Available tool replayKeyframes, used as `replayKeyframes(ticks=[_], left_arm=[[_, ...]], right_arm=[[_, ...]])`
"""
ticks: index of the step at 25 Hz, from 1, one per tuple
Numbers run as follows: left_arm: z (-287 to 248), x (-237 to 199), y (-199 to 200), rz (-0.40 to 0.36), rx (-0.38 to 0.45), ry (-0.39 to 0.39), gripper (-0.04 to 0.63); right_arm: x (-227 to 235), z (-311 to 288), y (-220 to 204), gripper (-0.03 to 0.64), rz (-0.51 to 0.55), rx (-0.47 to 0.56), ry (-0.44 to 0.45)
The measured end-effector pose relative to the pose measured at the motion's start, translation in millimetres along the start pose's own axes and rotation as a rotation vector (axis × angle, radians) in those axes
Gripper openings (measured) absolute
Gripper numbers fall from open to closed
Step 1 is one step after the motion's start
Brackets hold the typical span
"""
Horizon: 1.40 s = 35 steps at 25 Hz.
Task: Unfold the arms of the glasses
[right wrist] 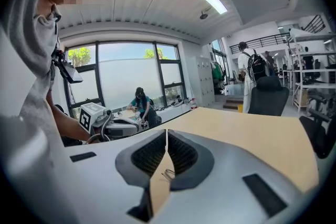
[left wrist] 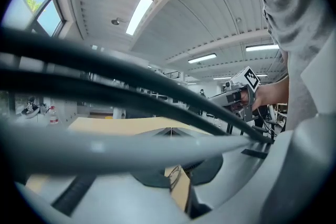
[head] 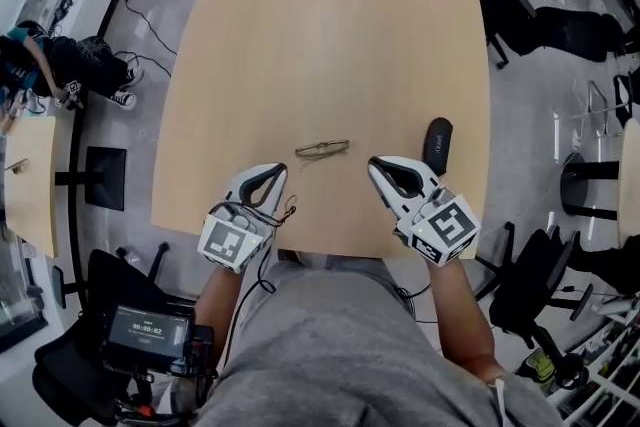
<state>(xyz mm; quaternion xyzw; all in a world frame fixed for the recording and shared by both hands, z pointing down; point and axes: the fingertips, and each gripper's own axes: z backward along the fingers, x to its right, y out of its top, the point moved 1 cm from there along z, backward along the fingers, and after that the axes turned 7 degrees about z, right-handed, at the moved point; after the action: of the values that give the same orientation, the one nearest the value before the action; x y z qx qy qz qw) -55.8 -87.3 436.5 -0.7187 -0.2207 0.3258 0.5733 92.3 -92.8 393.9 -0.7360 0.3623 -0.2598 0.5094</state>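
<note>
The folded thin-framed glasses (head: 322, 149) lie flat on the wooden table (head: 330, 35), near its front edge and between my two grippers. My left gripper (head: 272, 172) rests on the table just left of and nearer than the glasses, jaws shut and empty. My right gripper (head: 377, 164) sits to their right, also shut and empty. In the left gripper view the shut gripper (left wrist: 169, 128) shows a bit of the glasses (left wrist: 175, 178) through the gap below its tips. The right gripper view shows the same glasses (right wrist: 168, 174) beneath its shut gripper (right wrist: 166, 131).
A black glasses case (head: 437, 143) lies by the table's right edge, just beyond my right gripper. Dark cables (left wrist: 131, 78) cross the left gripper view. Office chairs (head: 520, 10) stand around the table, and a person (right wrist: 140, 105) sits at a far desk.
</note>
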Motion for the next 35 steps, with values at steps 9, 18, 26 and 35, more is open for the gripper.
replayKeyframes(ticks=[9,18,26,35], left_arm=[[-26,-26,-50,0.021,-0.122,-0.003,0.009],[-68,-40,-132,0.071,-0.282,-0.031,0.011],[-67,-44,-163,0.063,-0.379,-0.019,0.012],[-73,-47,-182,0.046,-0.471,-0.028,0.058]], right_arm=[[16,-40,-32,0.012,-0.017,-0.112,0.049],[43,-83,-124,0.018,0.011,-0.3,0.131],[39,-99,-160,0.052,0.029,-0.39,0.149],[44,-115,-190,0.061,0.075,-0.477,0.191]])
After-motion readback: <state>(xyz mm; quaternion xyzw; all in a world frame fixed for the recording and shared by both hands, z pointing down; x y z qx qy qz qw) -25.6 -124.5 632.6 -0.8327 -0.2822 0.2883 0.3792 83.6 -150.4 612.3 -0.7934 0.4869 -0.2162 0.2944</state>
